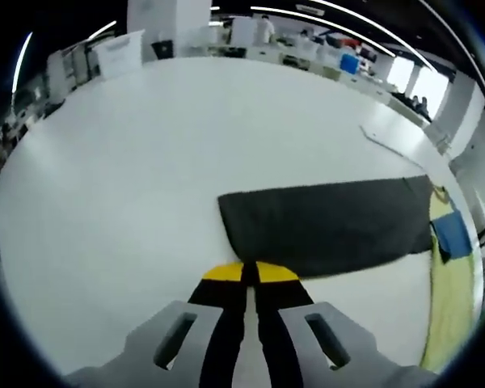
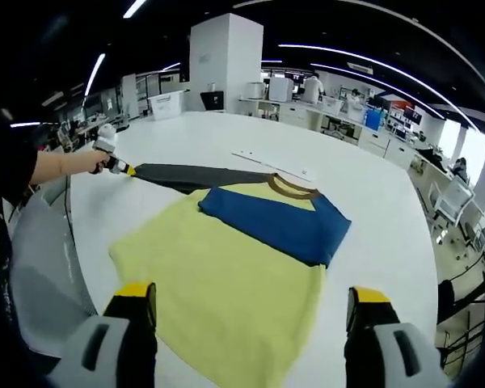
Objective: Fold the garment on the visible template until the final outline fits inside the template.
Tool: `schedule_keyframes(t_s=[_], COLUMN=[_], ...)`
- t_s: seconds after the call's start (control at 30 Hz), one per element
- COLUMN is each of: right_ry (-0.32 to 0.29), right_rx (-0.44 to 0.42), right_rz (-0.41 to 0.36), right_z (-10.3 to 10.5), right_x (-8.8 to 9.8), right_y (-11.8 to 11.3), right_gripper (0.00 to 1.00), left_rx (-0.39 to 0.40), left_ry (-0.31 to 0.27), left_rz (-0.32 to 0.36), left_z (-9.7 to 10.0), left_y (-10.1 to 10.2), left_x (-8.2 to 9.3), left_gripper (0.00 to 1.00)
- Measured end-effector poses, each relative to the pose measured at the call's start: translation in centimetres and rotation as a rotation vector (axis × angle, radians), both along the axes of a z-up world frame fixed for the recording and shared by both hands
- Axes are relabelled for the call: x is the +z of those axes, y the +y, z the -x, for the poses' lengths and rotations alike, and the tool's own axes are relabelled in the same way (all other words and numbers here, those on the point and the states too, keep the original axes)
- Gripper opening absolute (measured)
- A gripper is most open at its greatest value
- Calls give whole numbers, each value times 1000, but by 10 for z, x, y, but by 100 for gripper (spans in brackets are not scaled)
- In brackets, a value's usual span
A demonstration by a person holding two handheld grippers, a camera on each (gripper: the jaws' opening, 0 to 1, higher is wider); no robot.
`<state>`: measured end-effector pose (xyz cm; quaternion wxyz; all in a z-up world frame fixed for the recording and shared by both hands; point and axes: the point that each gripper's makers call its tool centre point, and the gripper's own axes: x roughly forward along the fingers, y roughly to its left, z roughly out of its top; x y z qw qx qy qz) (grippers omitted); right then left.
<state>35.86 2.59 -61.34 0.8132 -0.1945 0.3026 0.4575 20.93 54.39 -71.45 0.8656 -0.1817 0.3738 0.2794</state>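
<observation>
My shirt (image 2: pixel 226 283) is soft matt cloth, its dark sleeve (image 1: pixel 323 226) at 10 o'clock equally dull; the white table (image 2: pixel 372 202) looks smooth, faintly glossy.

Open-plan office: white square pillar (image 2: pixel 225 61), long ceiling strip lights (image 2: pixel 352 58), rows of desks (image 2: pixel 339 121), bright windows (image 2: pixel 461 145) at right.

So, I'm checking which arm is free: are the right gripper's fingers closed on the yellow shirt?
No. In the right gripper view the right gripper has its fingers spread wide apart above the yellow shirt, holding nothing.
</observation>
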Motion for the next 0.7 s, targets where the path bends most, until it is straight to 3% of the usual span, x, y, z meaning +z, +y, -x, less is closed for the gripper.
schedule_keyframes(t_s=[0.4,0.7], right_ry=[-3,-11], right_rx=[-7,-19], right_rz=[-10,-17], right_z=[0,0], right_x=[3,6], right_y=[-2,-5], right_gripper=[99,99], left_rx=[-70,-128], left_ry=[5,-35], left_rz=[-89,-110], left_z=[-10,-29], left_y=[0,-6], left_x=[18,32], left_gripper=[0,0])
